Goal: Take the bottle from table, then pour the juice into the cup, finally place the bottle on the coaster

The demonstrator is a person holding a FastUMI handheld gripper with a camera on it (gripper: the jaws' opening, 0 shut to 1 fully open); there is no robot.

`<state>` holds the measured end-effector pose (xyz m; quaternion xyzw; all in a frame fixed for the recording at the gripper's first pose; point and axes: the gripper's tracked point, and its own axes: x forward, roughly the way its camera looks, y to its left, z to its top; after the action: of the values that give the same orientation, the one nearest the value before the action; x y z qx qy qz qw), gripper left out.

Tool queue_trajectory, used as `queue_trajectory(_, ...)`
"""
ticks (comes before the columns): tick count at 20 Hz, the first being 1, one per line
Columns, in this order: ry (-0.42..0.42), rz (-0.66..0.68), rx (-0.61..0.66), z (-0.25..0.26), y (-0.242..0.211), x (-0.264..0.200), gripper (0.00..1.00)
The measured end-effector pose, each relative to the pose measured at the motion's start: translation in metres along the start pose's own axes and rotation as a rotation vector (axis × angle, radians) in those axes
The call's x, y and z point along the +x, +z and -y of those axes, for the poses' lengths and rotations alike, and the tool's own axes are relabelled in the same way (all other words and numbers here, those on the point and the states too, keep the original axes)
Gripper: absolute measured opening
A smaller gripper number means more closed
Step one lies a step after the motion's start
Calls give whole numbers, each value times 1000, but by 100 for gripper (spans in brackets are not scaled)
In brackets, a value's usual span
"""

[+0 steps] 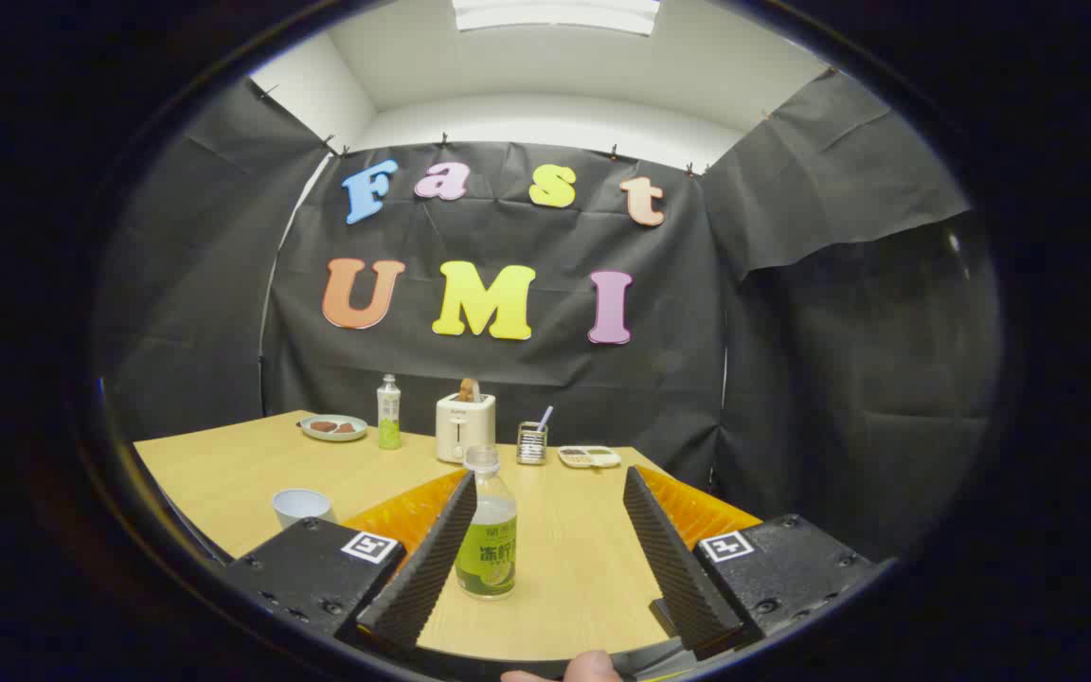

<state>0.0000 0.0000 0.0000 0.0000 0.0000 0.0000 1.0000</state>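
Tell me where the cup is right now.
In the gripper view, the pale cup stands on the wooden table, left of the open gripper and the juice bottle between its fingers.

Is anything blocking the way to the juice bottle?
Nothing visible does. The bottle stands upright on the table, already between the open fingers of the hand-held gripper, close beside the left finger. The cup sits off to the left.
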Motion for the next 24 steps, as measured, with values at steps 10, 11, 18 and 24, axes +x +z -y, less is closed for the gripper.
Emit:
queue_trajectory(10,-9,28,-17,-4,6,0,100)
queue_trajectory(11,-10,30,-17,-4,6,0,100)
queue_trajectory(18,-9,16,3,-6,0,0,100)
queue_trajectory(24,6,-1,7,-10,-4,3,100)
